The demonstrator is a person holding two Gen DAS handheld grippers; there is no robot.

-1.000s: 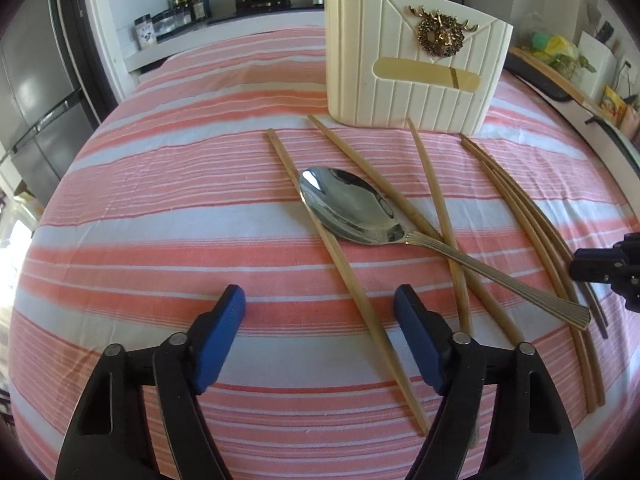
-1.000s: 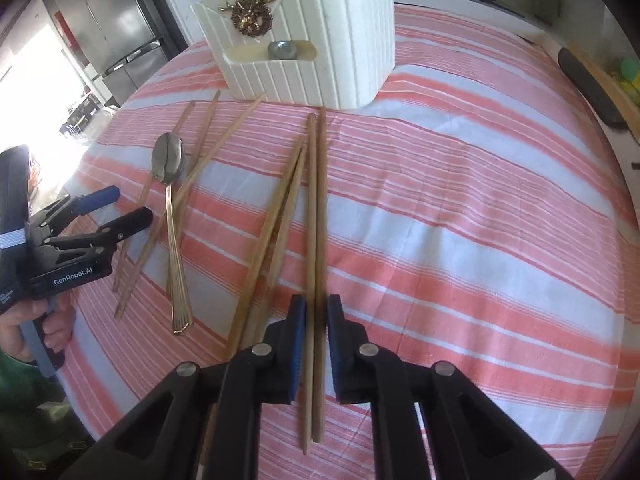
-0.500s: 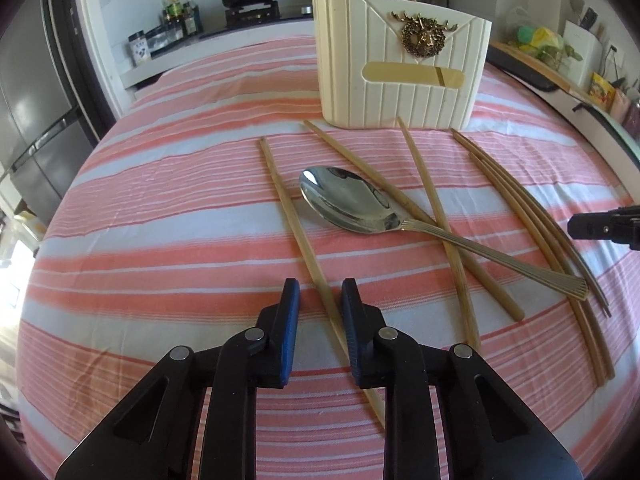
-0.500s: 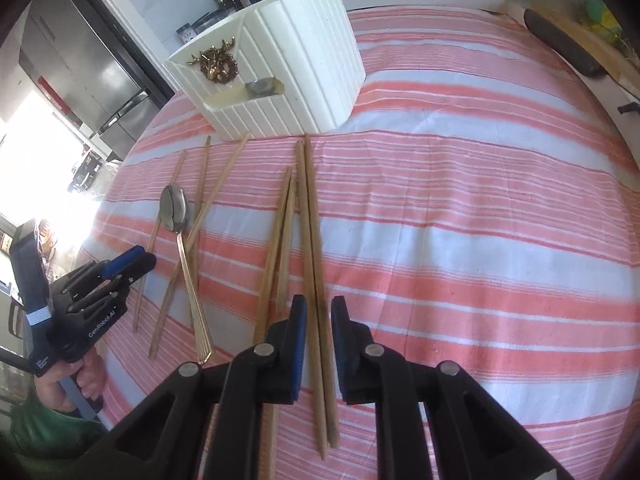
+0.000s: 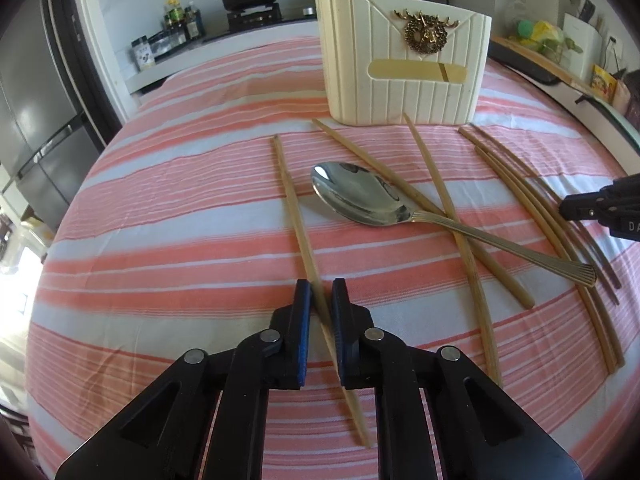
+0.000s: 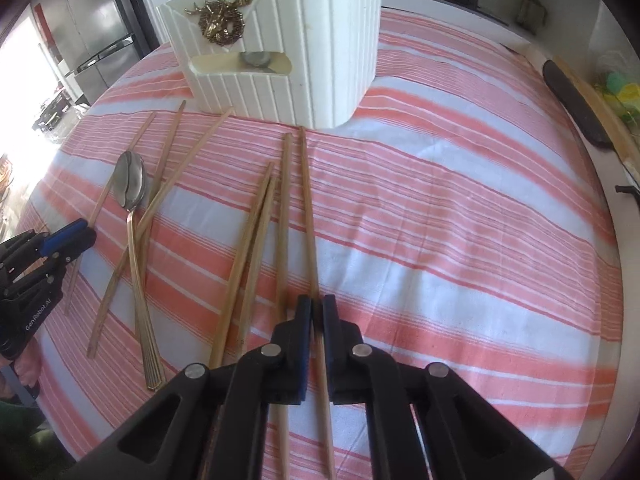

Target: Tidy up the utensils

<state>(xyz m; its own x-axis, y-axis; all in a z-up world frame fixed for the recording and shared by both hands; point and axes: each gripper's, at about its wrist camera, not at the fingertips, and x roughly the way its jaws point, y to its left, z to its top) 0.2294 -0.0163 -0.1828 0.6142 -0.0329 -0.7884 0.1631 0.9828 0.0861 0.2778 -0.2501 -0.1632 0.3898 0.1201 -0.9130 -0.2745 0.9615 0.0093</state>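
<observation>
**Both tongs closed on chopsticks**

Leftmost chopstick [image 5: 298, 224] lies flat on the striped cloth [image 5: 180, 208] of the counter, apart from the other sticks. Left tongs [image 5: 321, 300] pinch it near its lower third, blue pads narrow on either side of the shaft; the stick's end runs on beneath the tongs.

Right tongs [image 6: 317, 312] are clamped on the rightmost chopstick [image 6: 307, 208] of a loose bundle (four sticks, fanned slightly). Its far tip points at the base of the white utensil holder [image 6: 320, 52].

Spoon [image 5: 362, 196] rests bowl-up between the two groups, its handle crossing over two angled chopsticks [image 5: 436, 196]. Holder stands upright at the far side of the cloth, gold stag ornament [image 5: 425, 32] on its front; a stick stands inside it.

Stove with pots behind the counter.
</observation>
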